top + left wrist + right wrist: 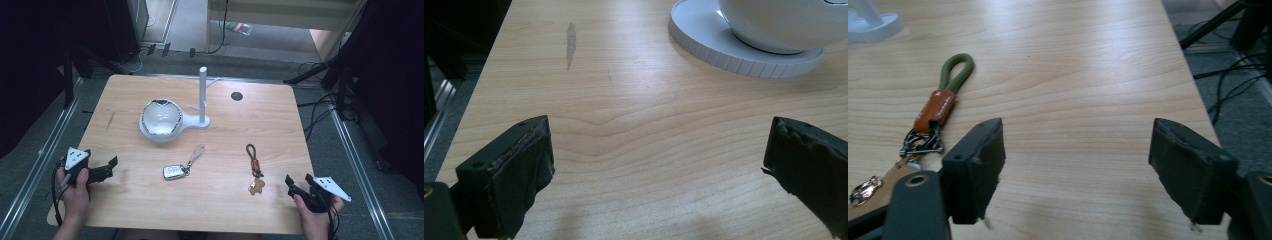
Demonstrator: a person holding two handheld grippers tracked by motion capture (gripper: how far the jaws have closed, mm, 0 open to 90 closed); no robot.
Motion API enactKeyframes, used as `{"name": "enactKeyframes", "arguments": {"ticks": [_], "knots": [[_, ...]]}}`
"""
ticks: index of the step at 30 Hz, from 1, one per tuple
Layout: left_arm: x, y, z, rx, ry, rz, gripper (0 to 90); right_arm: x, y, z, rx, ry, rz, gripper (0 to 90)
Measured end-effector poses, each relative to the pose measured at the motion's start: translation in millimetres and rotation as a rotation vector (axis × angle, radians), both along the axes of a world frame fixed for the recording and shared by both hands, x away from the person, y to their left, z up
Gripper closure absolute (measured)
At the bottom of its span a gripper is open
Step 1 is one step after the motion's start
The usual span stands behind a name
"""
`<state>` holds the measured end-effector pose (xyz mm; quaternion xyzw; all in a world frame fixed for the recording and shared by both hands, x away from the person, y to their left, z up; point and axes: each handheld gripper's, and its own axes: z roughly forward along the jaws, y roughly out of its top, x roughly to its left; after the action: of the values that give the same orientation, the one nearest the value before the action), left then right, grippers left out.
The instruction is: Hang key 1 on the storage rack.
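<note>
Two grippers: one in each hand, both resting low at the near edge of the desk (150,200), well apart from each other.
Left gripper (111,164): near the left corner, fingers (519,165) spread wide with nothing between them, bare wood in the gap.
Right gripper (298,184): near the right corner, fingers (975,160) likewise released and empty.
Bowl (161,118): white, sitting on the round base of a white stand (202,95) whose post rises upright beside it, mid-desk toward the far side.
Car key fob (174,171): lying flat with its strap, between the two grippers, nearer the middle.
Keychain (255,167): green loop, brown leather tab and a small charm, just ahead and left of the right gripper.
</note>
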<state>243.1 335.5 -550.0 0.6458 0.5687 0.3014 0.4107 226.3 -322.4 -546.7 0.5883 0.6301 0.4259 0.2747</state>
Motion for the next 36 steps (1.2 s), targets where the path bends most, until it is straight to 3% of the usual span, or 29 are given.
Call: {"name": "enactKeyframes", "arguments": {"ticks": [5, 11, 20, 24, 28, 35, 36], "knots": [[0.7, -0.1, -0.1, 0.0, 0.004, 0.003, 0.2, 0.1, -1.6, 4.5, 0.007, 0.026, 0.037, 31.1], [0.2, 0.1, -0.2, -0.003, 0.0, 0.0, 0.2, 1.9, 1.7, 12.4, -0.076, 0.072, 0.052, 35.1], [-0.7, 0.6, -0.1, -0.007, -0.007, -0.001, 0.2, 10.6, 14.4, 25.6, -0.114, 0.118, 0.085, 36.9], [-0.9, 0.1, -0.2, -0.002, -0.011, 0.0, 0.2, 17.6, 25.4, 29.1, -0.169, 0.179, 0.139, 37.8], [-0.8, 0.3, -0.1, -0.002, -0.008, 0.0, 0.2, 22.8, 34.9, 28.0, -0.183, 0.219, 0.177, 37.5], [-0.7, -0.9, -0.2, 0.006, -0.008, -0.005, 0.1, 30.5, 45.1, 29.2, -0.21, 0.259, 0.201, 37.8], [-0.8, -0.6, -0.2, 0.002, -0.009, -0.003, 0.1, 33.1, 47.5, 31.1, -0.219, 0.283, 0.201, 39.3]]}}
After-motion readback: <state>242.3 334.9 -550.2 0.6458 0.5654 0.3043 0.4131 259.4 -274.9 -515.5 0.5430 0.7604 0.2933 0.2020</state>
